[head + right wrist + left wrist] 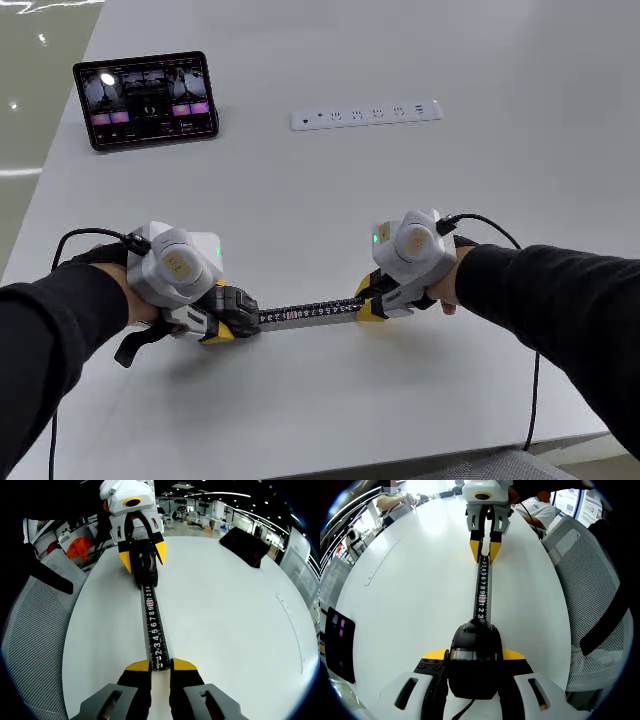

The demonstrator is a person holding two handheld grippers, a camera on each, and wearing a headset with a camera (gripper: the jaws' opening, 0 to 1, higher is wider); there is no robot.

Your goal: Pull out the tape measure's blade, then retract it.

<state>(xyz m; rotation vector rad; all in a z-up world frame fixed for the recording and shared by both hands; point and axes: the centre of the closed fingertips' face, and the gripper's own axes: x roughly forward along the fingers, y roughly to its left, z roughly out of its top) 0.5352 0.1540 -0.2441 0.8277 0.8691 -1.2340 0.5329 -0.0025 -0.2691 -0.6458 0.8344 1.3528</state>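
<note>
A black tape measure case [236, 309] [475, 655] [145, 565] rests on the white table, with my left gripper [218, 322] [475, 660] shut on it. Its blade [308, 313] [482, 587] [153, 630], printed with numbers, stretches a short way across the table to the right. My right gripper [368, 305] [160, 667] is shut on the blade's end. The two grippers face each other: the right gripper [485, 547] shows at the top of the left gripper view, the left gripper [144, 555] at the top of the right gripper view.
A tablet [146, 98] [246, 546] leans upright at the table's far left. A white power strip [366, 115] lies flat at the back middle. A mesh chair [590, 605] [35, 630] stands at the table's near edge. Cables [530, 400] trail from both grippers.
</note>
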